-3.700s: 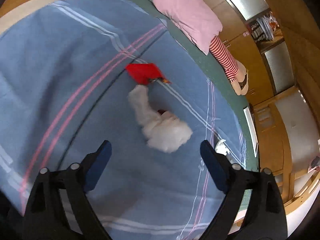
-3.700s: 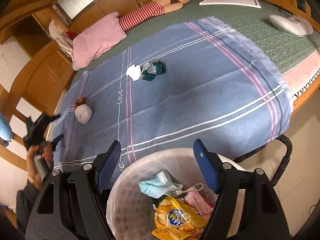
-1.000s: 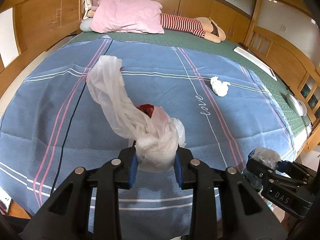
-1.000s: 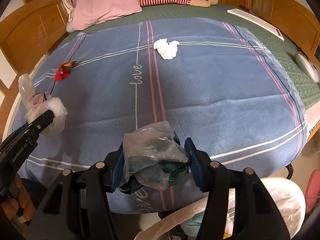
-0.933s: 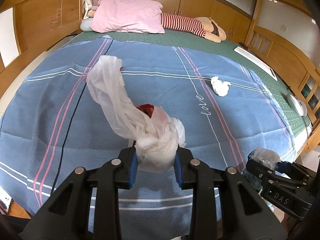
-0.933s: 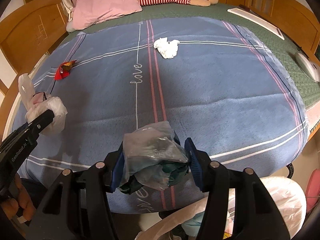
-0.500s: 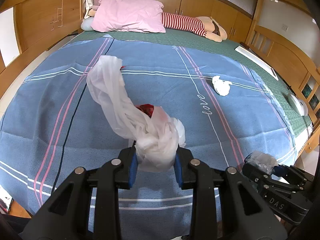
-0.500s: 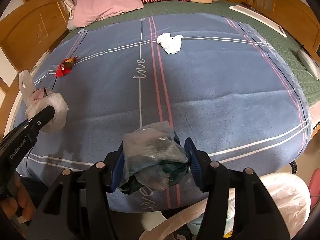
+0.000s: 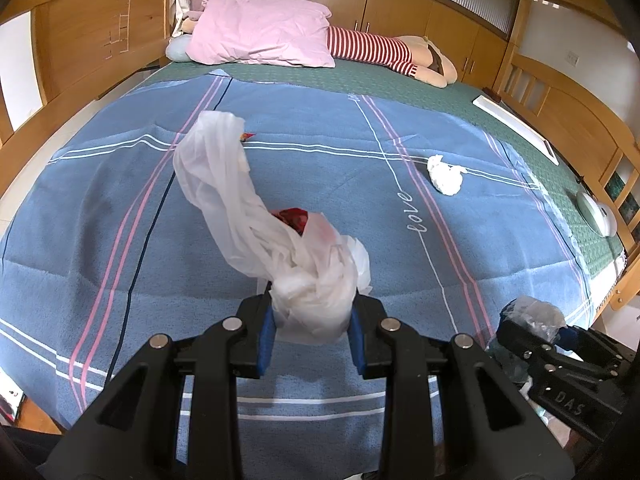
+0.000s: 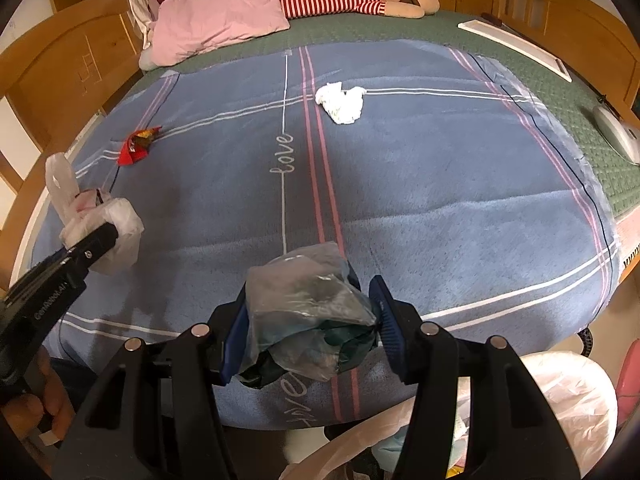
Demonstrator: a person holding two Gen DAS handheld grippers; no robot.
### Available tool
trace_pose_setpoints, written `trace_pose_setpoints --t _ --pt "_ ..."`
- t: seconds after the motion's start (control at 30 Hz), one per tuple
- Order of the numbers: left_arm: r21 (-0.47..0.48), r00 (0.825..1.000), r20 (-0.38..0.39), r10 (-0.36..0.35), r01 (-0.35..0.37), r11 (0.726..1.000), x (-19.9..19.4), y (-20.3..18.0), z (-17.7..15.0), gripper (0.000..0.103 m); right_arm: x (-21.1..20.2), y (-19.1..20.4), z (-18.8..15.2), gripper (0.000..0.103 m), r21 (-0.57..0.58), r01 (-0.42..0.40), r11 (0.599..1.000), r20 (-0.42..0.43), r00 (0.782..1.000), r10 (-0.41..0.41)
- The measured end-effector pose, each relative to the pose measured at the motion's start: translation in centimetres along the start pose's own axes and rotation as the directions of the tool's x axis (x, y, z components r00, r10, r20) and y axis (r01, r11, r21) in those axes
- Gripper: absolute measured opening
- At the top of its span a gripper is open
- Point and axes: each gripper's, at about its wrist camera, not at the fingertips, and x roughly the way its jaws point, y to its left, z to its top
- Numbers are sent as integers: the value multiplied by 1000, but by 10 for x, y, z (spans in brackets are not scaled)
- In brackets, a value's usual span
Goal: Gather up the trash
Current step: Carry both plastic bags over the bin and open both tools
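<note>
Looking along the left gripper (image 9: 312, 332), its blue-padded jaws are clamped on a crumpled white plastic bag (image 9: 280, 248) whose loose tail rises up and to the left, with something red tucked in its folds that is too wrapped to identify. That tail hides all but a sliver of a red wrapper (image 9: 247, 136) on the blue striped blanket (image 9: 120, 208) beyond. A crumpled white tissue (image 9: 445, 176) lies farther right. At the near right edge the right gripper (image 9: 532, 328) enters, partly cut off, with clear plastic in it.

In the right wrist view, the right gripper (image 10: 306, 320) squeezes a wad of clear plastic film over dark green material (image 10: 308, 320); what the green stuff is cannot be told. The red wrapper (image 10: 136, 145) lies far left, the tissue (image 10: 341, 105) far centre. A white-lined trash bin (image 10: 560, 392) is cut off at near right, its contents mostly hidden. At left, the left gripper (image 10: 96, 236) holds the white bag (image 10: 96, 220), and a hand (image 10: 28, 408) is barely visible.
</note>
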Motion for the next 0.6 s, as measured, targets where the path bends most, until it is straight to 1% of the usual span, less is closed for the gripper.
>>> trace_pose_setpoints --t 0.13,0.2,0.3,0.4,0.5,0.6 --pt "-7 1000 11 -8 8 1000 -3 1 0 31 -26 -7 1 56 -19 -37 999 48 998 38" --pt "-7 1000 22 -18 18 1000 -6 1 0 31 -51 -16 1 56 -48 -54 997 81 995 58" --pt "14 998 48 -40 39 999 -13 -4 -2 31 -76 -31 -4 56 -75 -39 996 92 995 46" --pt "53 995 81 -66 62 997 -23 -12 -6 31 -93 -52 -16 56 -77 -8 997 71 997 13" --pt "82 991 87 -102 95 992 -27 -18 -9 31 -99 -70 -33 56 -82 38 996 32 999 -36" --pt "99 988 89 -126 117 988 -29 -21 -10 31 -97 -88 -54 56 -71 55 996 -33 998 -57"
